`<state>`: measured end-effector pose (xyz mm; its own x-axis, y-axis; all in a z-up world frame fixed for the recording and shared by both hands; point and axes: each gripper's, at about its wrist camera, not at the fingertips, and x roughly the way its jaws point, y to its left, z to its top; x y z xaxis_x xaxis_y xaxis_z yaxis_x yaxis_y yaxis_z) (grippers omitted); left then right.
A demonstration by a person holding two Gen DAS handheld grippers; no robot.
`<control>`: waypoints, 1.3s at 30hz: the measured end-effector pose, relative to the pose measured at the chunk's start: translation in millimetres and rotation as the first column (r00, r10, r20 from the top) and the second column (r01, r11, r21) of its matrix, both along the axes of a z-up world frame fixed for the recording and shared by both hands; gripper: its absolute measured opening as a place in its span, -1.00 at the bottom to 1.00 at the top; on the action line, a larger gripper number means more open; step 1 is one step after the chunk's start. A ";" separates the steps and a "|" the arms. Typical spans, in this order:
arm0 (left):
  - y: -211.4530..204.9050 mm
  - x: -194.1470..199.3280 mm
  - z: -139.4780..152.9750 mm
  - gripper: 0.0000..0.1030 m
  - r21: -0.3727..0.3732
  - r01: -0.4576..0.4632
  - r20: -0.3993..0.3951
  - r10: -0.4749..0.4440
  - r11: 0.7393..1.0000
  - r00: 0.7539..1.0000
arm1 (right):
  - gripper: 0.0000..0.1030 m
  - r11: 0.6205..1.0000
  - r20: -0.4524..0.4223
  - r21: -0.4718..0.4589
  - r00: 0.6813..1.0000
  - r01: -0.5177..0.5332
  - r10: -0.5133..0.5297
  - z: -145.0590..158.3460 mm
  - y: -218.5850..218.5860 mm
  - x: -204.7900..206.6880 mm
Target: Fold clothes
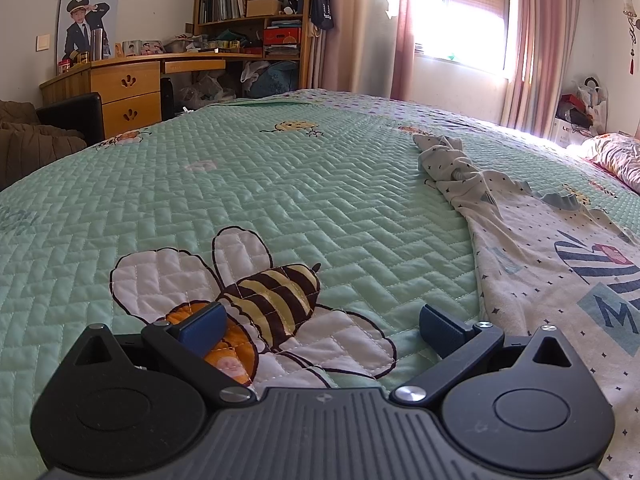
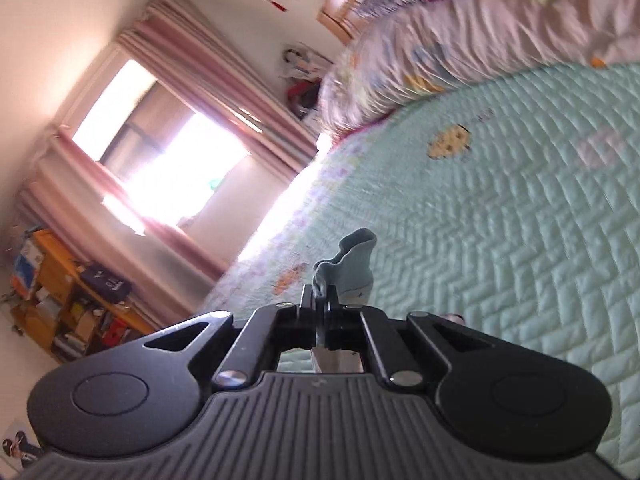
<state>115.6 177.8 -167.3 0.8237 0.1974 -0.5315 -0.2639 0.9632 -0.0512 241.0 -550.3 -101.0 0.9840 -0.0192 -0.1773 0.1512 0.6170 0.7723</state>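
Fold clothes: edge of garment taken, fold not yet begun.

Right gripper point(image 2: 325, 300), jaws clamped on the pale-blue trim of the garment point(image 1: 536, 264), which lies crumpled on the bed point(image 1: 280, 168). Left gripper point(image 1: 322, 326), jaws apart, empty, over the bee print point(image 1: 256, 296). Next move likely needs a second hold and spreading flat. Room: desk point(image 1: 128, 84), bookshelf point(image 1: 256, 8), pink curtains point(image 1: 532, 52), bright window point(image 1: 460, 12).

free: quilt point(image 1: 280, 168) ahead of left tongs point(image 1: 322, 330) | blocked: garment point(image 1: 520, 248) right, bedding point(image 1: 612, 156) beyond
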 end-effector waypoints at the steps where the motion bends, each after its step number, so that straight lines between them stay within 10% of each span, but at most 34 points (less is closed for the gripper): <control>1: 0.1 -0.2 -0.2 0.98 0.000 0.000 0.000 0.000 1.000 1.000 | -0.92 1.000 0.045 -0.006 0.999 -0.013 0.014 8.4 -0.8 -7.1; 4: 0.2 -0.6 -0.3 0.98 -0.001 -0.001 0.002 0.001 1.000 1.000 | -0.92 1.000 0.056 0.002 0.998 0.022 -0.022 5.1 -14.4 -19.2; 10: 0.3 -1.2 -0.1 0.98 -0.001 -0.001 0.003 0.001 1.000 1.000 | -0.84 0.993 -0.358 0.007 0.928 0.117 -0.107 -71.9 -46.4 -21.6; 14: -0.1 -1.3 0.0 0.98 0.000 -0.001 0.002 0.001 1.000 1.000 | -0.69 0.982 -0.321 0.040 0.933 0.182 -0.160 -79.7 -39.5 -44.7; 18: 0.7 -1.1 0.2 0.98 -0.001 0.000 0.002 0.000 1.000 1.000 | -0.04 0.963 -0.256 -0.016 0.930 0.268 -0.263 -57.7 -16.3 -68.4; 26: 4.3 -1.7 3.4 0.98 -0.029 0.004 0.003 -0.004 1.000 1.000 | -0.02 0.994 -0.131 0.109 0.991 0.031 -0.017 -79.0 66.4 -95.9; 31: 34.0 10.1 31.2 0.98 -0.254 0.057 0.054 -0.044 0.966 0.998 | -0.05 1.000 -0.160 -0.012 0.987 0.021 -0.022 -88.7 90.5 -94.9; 35: 50.2 60.7 66.5 0.98 -0.382 0.140 0.151 -0.087 0.914 0.985 | -0.05 0.999 -0.164 -0.037 0.986 0.012 -0.018 -87.5 91.2 -90.3; 39: 37.1 153.9 91.6 0.98 -0.293 0.201 0.083 -0.184 0.935 0.979 | -0.05 1.000 -0.151 -0.024 0.988 0.015 -0.019 -88.7 88.7 -91.4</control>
<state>269.5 214.9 -75.7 0.8591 -0.1283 -0.4955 -0.0640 0.9335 -0.3528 149.6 -461.5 -189.7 0.9455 -0.0412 -0.3231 0.2755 0.6303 0.7258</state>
